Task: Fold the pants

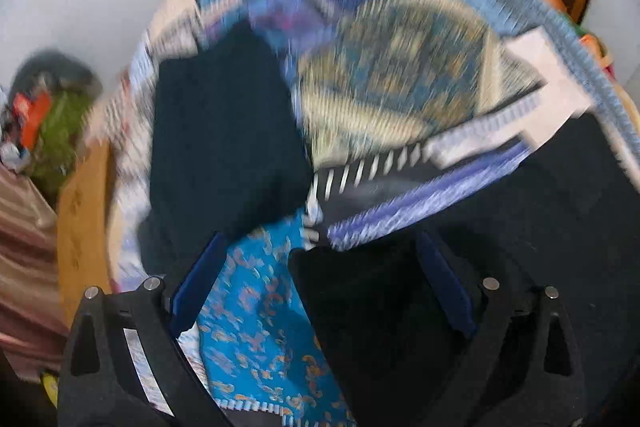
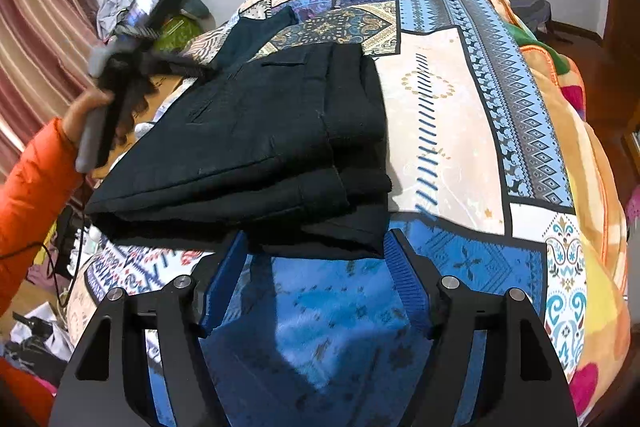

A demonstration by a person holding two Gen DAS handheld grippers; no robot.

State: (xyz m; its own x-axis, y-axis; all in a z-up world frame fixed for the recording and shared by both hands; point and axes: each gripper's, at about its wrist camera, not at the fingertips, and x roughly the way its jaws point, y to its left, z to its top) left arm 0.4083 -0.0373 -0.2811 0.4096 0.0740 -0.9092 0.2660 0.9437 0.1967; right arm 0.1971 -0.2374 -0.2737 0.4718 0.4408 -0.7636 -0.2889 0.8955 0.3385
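Right wrist view: pants (image 2: 256, 135) lie on the patchwork bedspread (image 2: 452, 115) as a stacked dark bundle — several layers show along the near edge, so the main folds look done. One narrower dark strip runs out from under the bundle toward the far side of the bed; probably a leg end or waistband not yet tucked in, though I can't say which.

Right gripper (image 2: 316, 251) sits just short of the bundle's near edge, fingers spread wide, nothing between them. The near corner of the pants overlaps the gap but isn't pinched.

Left gripper (image 2: 136, 27) shows in the same view at the far left, raised off the bed in a hand (image 2: 86, 115) with an orange sleeve (image 2: 36, 187), blurred. Its own camera is heavily smeared: fingers spread wide, blue patterned cover and dark cloth in the gap, no grip that I can make out.

Status, as a judgement — fold is mostly complete, both tools are free of the cloth. Left to do: bring in the trailing strip if it belongs to the pants, square up the near edge where the layers are staggered, flatten the stack.
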